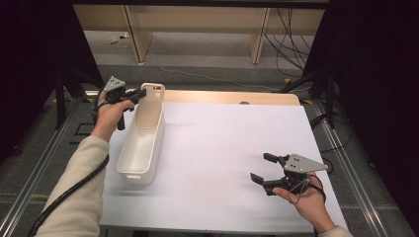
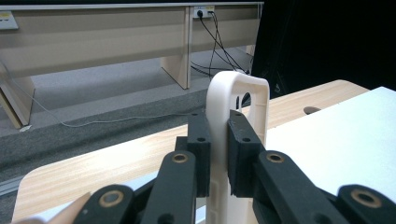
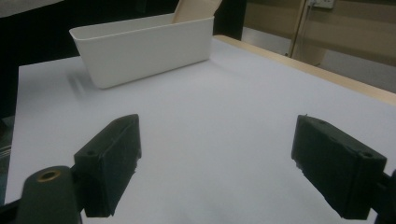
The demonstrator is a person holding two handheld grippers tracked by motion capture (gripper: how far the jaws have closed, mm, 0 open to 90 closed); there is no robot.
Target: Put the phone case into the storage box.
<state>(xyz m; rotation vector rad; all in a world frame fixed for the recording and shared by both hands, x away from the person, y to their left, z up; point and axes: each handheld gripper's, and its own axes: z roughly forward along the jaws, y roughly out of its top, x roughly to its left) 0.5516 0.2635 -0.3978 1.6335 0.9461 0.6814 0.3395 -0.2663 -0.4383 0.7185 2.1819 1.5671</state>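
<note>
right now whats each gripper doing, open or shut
Left gripper: shut on the handle of the white bin.
Right gripper: open, holding nothing, above the white sheet.

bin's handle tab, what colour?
Cream white handle tab, pinched by the left tool; clearest in left gripper view.

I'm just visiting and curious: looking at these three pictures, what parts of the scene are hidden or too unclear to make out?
- Long white plastic bin, high view: its floor near the tall handle end is hidden by its own walls.
- Looped white handle, left gripper view: the left gripper clamps it, covering the part between the pads; its base is cut off by the bottom edge.
- Right gripper view: the bin's inside is hidden behind its near wall.
- Right gripper, open: empty.
</note>
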